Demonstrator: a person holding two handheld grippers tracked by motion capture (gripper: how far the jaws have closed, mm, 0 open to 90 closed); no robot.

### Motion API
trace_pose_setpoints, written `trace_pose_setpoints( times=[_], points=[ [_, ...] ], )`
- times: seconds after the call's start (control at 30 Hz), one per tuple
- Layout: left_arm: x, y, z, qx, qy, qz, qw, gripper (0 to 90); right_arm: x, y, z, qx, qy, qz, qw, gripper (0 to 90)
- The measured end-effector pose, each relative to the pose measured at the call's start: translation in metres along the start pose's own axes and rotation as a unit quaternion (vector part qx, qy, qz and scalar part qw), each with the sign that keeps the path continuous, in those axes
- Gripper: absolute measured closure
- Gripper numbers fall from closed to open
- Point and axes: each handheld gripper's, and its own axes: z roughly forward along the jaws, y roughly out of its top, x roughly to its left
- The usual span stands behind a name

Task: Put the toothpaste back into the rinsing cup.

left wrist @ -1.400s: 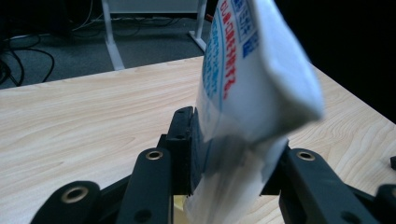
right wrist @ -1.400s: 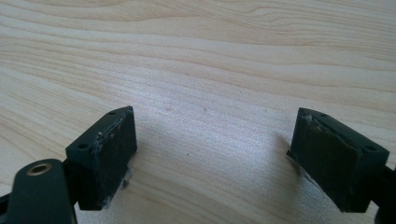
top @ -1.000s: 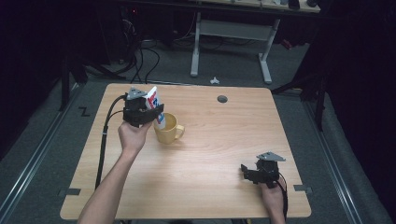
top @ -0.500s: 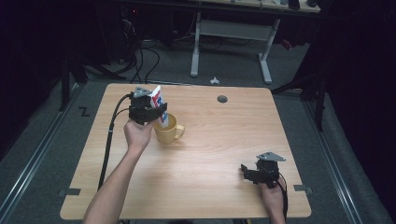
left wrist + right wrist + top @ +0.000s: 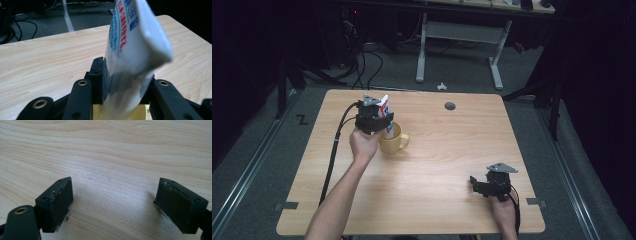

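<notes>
On the wooden desk [image 5: 432,165], toward its far left, a yellow mug [image 5: 393,141] stands upright. Directly above its mouth, the left tongs [image 5: 379,120] clamp a white packet [image 5: 135,50] with red and blue print. Near the right corner, the right tongs [image 5: 115,202] gape wide, gripping nothing.

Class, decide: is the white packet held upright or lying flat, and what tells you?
Upright. The left gripper clamps the white packet near its lower end, over the yellow mug; its printed top stands above the jaws.
</notes>
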Motion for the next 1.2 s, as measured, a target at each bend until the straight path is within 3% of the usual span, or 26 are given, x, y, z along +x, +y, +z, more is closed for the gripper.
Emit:
trace_pose_setpoints(
  times=[0.33,0.5,0.6,0.87,1.2],
  points=[
    [0.003,-0.006,0.006,0.005,0.005,-0.007,1.0,65.8,0.0,0.0,0.0,0.0,0.0,0.0,1.0,14.4],
    [0.001,-0.008,0.009,0.01,0.012,0.002,0.9999,65.7,0.0,0.0,0.0,0.0,0.0,0.0,1.0,14.4],
    [-0.004,-0.011,0.011,0.015,0.024,0.024,0.9993,65.7,0.0,0.0,0.0,0.0,0.0,0.0,1.0,14.4],
    [-0.005,-0.014,0.017,0.027,0.014,0.019,0.9994,65.6,0.0,0.0,0.0,0.0,0.0,0.0,1.0,14.4],
    [-0.005,-0.016,0.022,0.049,0.019,0.029,0.9982,65.4,0.0,0.0,0.0,0.0,0.0,0.0,1.0,14.4]
  ],
)
